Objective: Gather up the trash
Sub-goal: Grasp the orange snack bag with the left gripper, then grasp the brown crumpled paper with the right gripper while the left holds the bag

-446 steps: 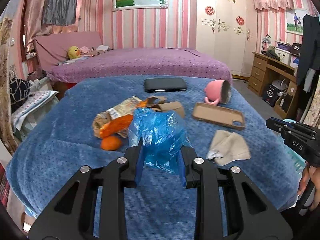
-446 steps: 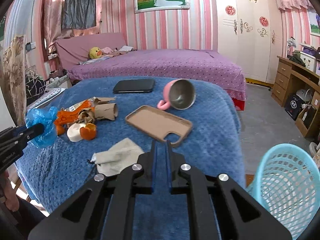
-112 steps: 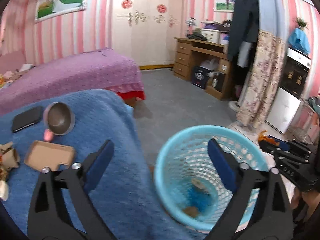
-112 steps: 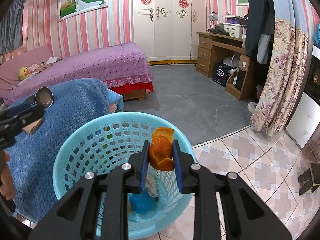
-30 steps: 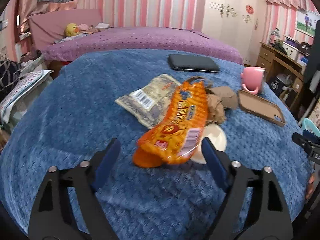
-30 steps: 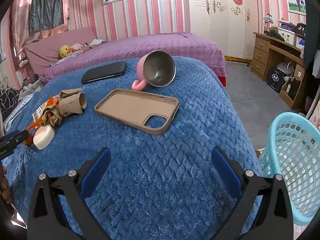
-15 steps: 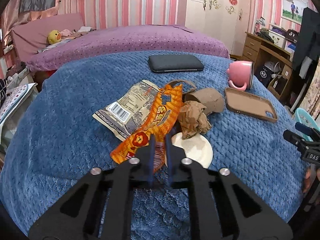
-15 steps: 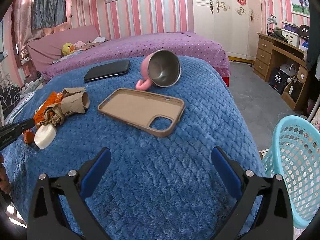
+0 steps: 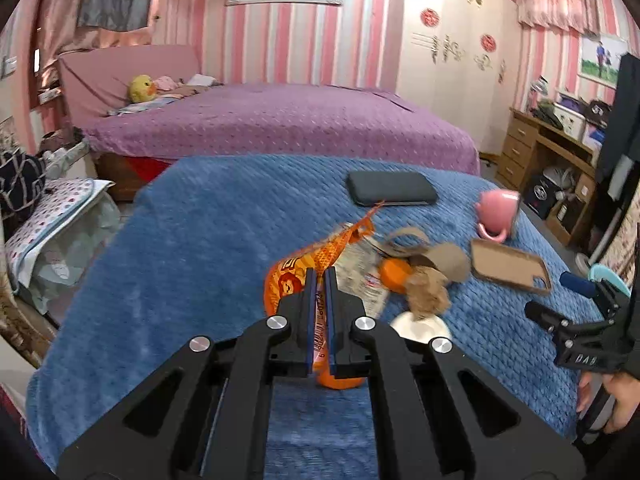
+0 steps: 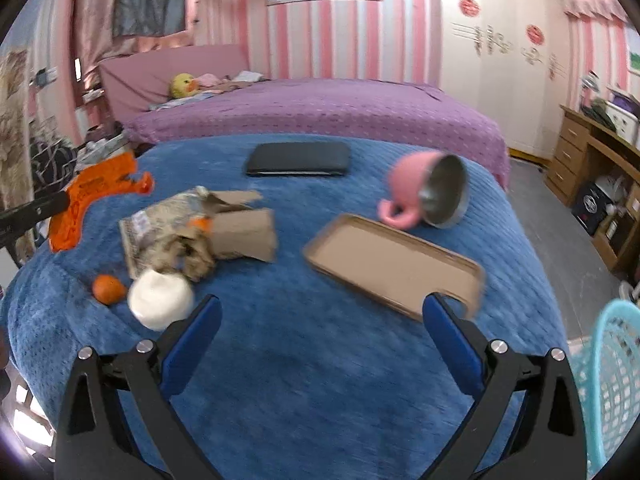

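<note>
My left gripper [image 9: 319, 278] is shut on an orange snack wrapper [image 9: 294, 276], which hangs lifted off the blue blanket [image 9: 192, 248]. The right wrist view shows the same wrapper [image 10: 92, 196] raised at the far left. Left on the blanket are a silver wrapper [image 10: 160, 220], a cardboard tube [image 10: 244, 234], crumpled brown paper [image 10: 188, 256], a small orange fruit [image 10: 108, 289] and a white round piece [image 10: 160, 300]. Just right of this pile hovers my right gripper [image 10: 322, 320], open and holding nothing. A light blue mesh basket [image 10: 616, 380] stands on the floor at the right.
A tan phone case [image 10: 392, 264], a tipped pink cup [image 10: 424, 192] and a black phone [image 10: 298, 160] lie on the blanket beyond the pile. A purple bed [image 9: 280, 120] stands behind, and a wooden desk [image 9: 536, 148] at the right. A hand [image 9: 612, 396] holds the right gripper.
My left gripper closed on the orange wrapper and lifted it off the pile, baring the orange fruit. The right gripper, still open, moved left towards the trash pile.
</note>
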